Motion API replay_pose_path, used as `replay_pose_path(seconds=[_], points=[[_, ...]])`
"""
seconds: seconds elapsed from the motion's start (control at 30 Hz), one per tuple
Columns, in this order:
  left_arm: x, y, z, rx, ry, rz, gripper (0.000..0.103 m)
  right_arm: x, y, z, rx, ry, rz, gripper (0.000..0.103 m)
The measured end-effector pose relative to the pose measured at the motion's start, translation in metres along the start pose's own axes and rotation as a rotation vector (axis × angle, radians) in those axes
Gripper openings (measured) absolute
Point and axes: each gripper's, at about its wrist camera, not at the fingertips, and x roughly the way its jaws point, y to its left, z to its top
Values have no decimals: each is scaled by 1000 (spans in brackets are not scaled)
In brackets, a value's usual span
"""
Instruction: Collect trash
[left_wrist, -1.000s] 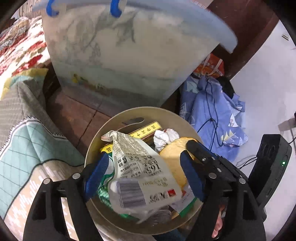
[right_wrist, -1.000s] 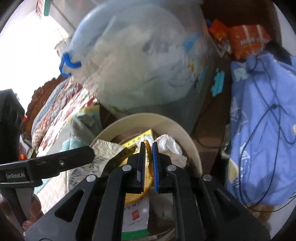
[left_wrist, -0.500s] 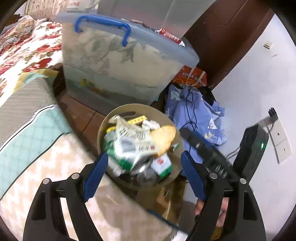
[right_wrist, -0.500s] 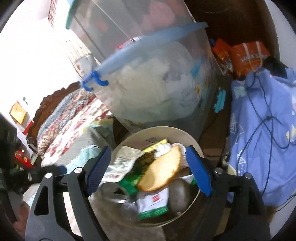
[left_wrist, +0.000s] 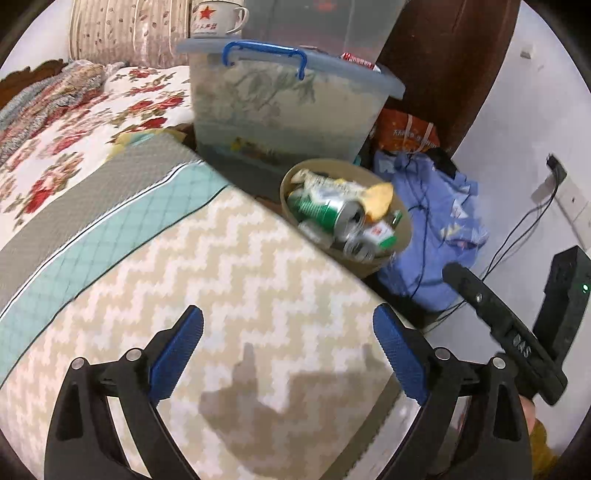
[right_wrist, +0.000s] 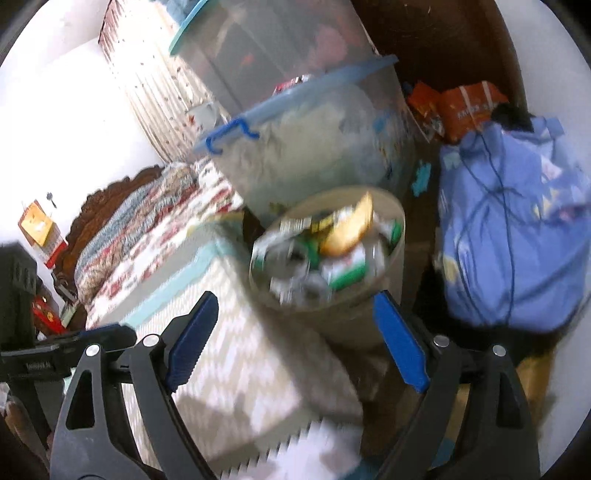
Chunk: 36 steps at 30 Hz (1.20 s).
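**Both tongs empty, bin heaped**

Left gripper (left_wrist: 288, 349) and right gripper (right_wrist: 293, 338): jaws opening, nothing between them. Risk: trash bin (left_wrist: 400, 236), centre frame beside the bed (left_wrist: 207, 258), is overfull; the orange wrapper (left_wrist: 380, 199) may slide off. Only the left view shows the cup (left_wrist: 218, 18) at the upper edge.

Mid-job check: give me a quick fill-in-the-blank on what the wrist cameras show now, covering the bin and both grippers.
1. The trash bin stands beside the bed, in front of a clear storage box whose lid handle is ____ in colour.
2. In the bin, the drink can is mostly ____ in colour.
3. The left gripper, jaws opening, holds ____.
4. The heap of cloth beside the bin is ____ in colour.

Missing words: blue; green; nothing; blue
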Motion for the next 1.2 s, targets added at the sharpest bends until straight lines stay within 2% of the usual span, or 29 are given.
replay_pose_path(seconds=[0.2,0.3,0.47,0.67,1.2], points=[[-22,7,-39,27,-21,114,94,-9,14,-45,60,82,7,87],[-36,14,-52,20,-35,143,94,-12,25,-56,68,98,2,87],[-58,24,-66,6,-78,200,94,-22,47,-64,46,81,1,91],[-74,32,-79,6,-107,276,94,-40,71,-69,37,37,-56,99],[-101,40,-98,19,-164,323,94,-63,103,-74,5,-3,-89,99]])
